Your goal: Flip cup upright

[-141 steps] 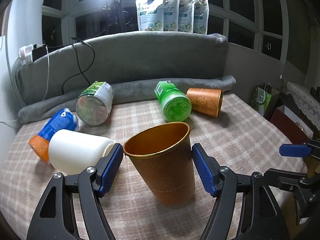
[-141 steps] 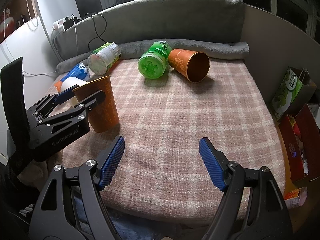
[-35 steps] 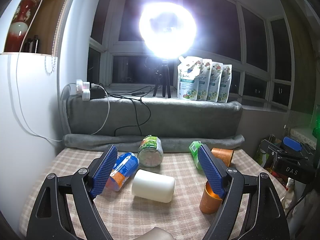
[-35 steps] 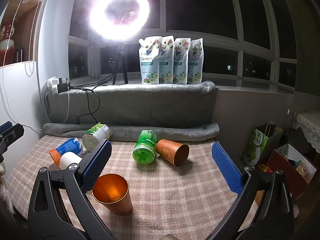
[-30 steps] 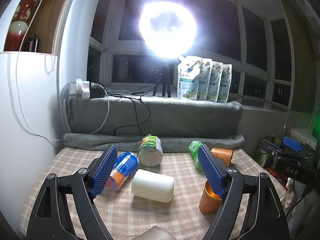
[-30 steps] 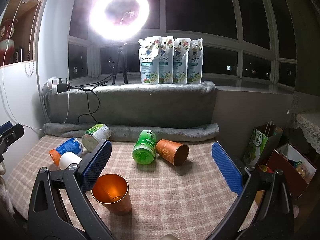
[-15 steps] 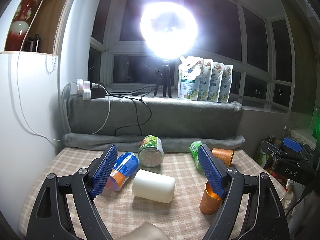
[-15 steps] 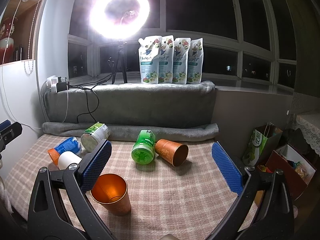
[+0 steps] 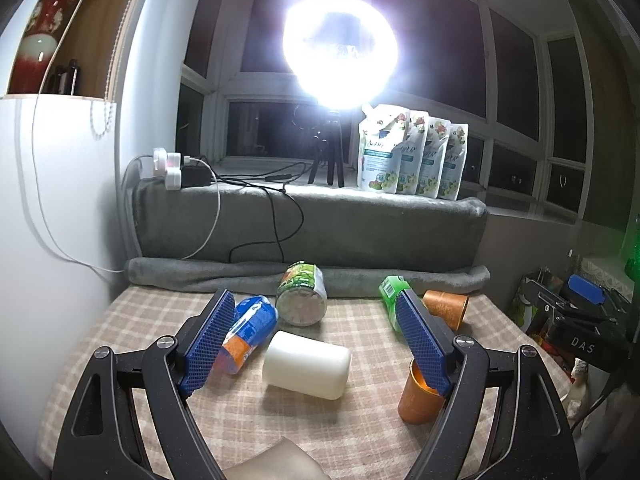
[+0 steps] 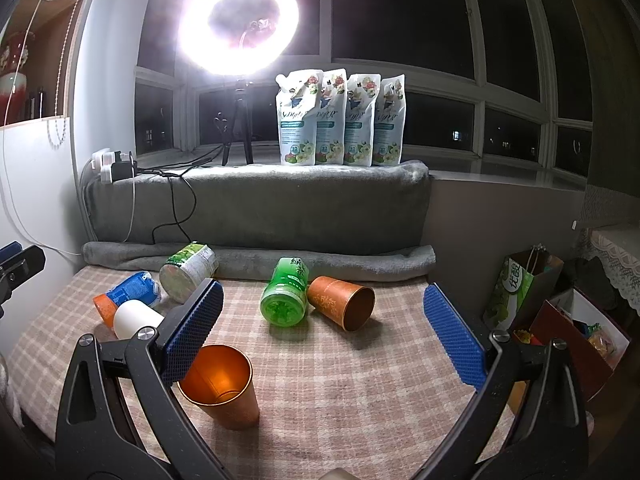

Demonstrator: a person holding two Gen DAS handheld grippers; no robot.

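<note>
An orange cup (image 10: 219,388) stands upright, mouth up, on the plaid-covered worktop (image 10: 360,380), near its front left part; in the left wrist view the same cup (image 9: 418,398) shows partly behind the right blue pad. A second orange cup (image 10: 342,302) with a pale ornamental pattern lies on its side farther back, touching a green bottle (image 10: 285,292) whose label carries Chinese characters. The left tool (image 9: 316,340) hangs above the worktop with its jaws wide apart, holding nothing; the right tool (image 10: 320,328) is likewise spread and empty. A white cylinder (image 9: 306,364) lies on its side beside a blue-and-orange bottle (image 9: 246,334), with a green-labelled jar (image 9: 302,300) behind them. On the grey-covered ledge (image 10: 260,200) stand four refill pouches (image 10: 340,118), their script too blurred to read beyond a "72" badge. "DAS" is printed on the black device (image 9: 580,344) at the left view's right edge. A ring light (image 10: 239,24) glares above.
</note>
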